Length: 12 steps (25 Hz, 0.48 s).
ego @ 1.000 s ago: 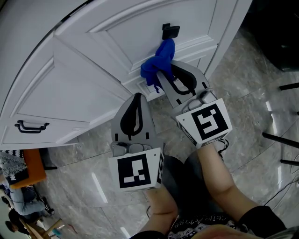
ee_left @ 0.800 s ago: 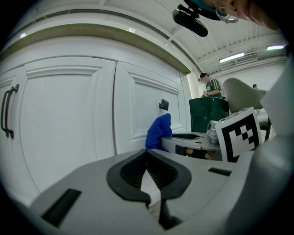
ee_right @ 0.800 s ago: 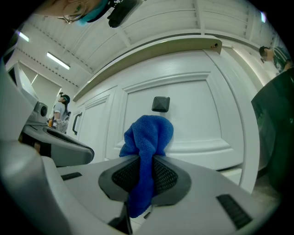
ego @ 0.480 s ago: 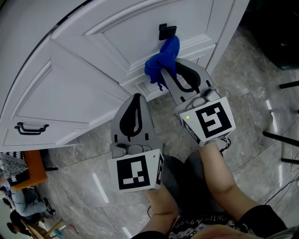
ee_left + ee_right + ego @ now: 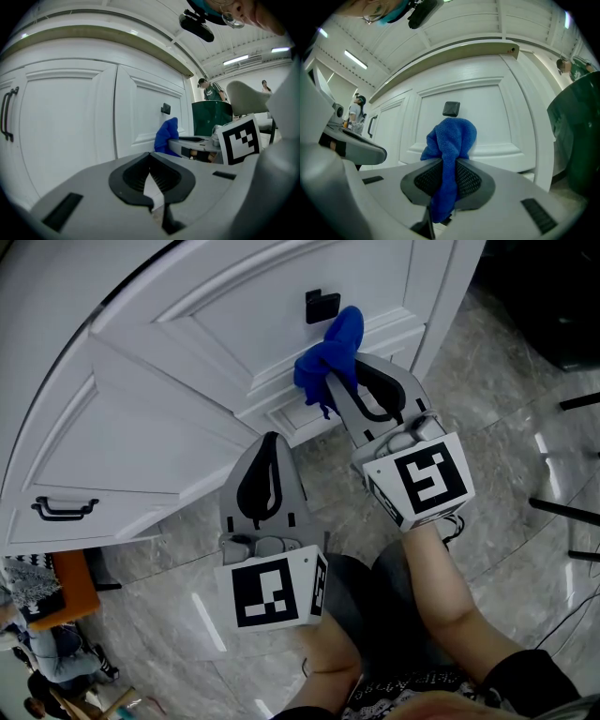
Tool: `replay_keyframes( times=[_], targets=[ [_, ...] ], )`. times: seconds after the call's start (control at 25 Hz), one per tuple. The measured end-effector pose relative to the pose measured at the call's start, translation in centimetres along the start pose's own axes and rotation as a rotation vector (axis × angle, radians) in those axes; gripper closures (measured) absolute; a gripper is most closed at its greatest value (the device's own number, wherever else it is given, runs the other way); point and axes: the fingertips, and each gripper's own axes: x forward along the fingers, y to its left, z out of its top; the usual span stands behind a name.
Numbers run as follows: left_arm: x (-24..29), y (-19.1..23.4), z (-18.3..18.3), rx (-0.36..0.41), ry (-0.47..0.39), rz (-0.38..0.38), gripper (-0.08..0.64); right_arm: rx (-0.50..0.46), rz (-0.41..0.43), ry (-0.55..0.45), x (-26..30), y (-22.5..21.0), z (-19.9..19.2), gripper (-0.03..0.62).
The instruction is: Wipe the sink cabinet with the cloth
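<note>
Large hall with white sink cabinet [image 5: 187, 381], marbled floor [image 5: 487, 399], ceiling strip lights [image 5: 236, 59].

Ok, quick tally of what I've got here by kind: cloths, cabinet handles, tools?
Cloths: 1, the blue cloth
Handles: 2, a square knob and a bar handle
Tools: 2, the left tool and the right tool
Total: 5
</note>
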Motion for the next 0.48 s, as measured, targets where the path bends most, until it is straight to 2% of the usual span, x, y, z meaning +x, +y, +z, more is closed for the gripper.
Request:
replay_keyframes(
  times=[0.48],
  targets=[
    [-0.1, 0.1, 0.0, -0.002, -0.001, 0.001, 0.555, -0.018, -0.058, -0.004, -0.4, -1.3, 0.0, 0.518]
  ],
)
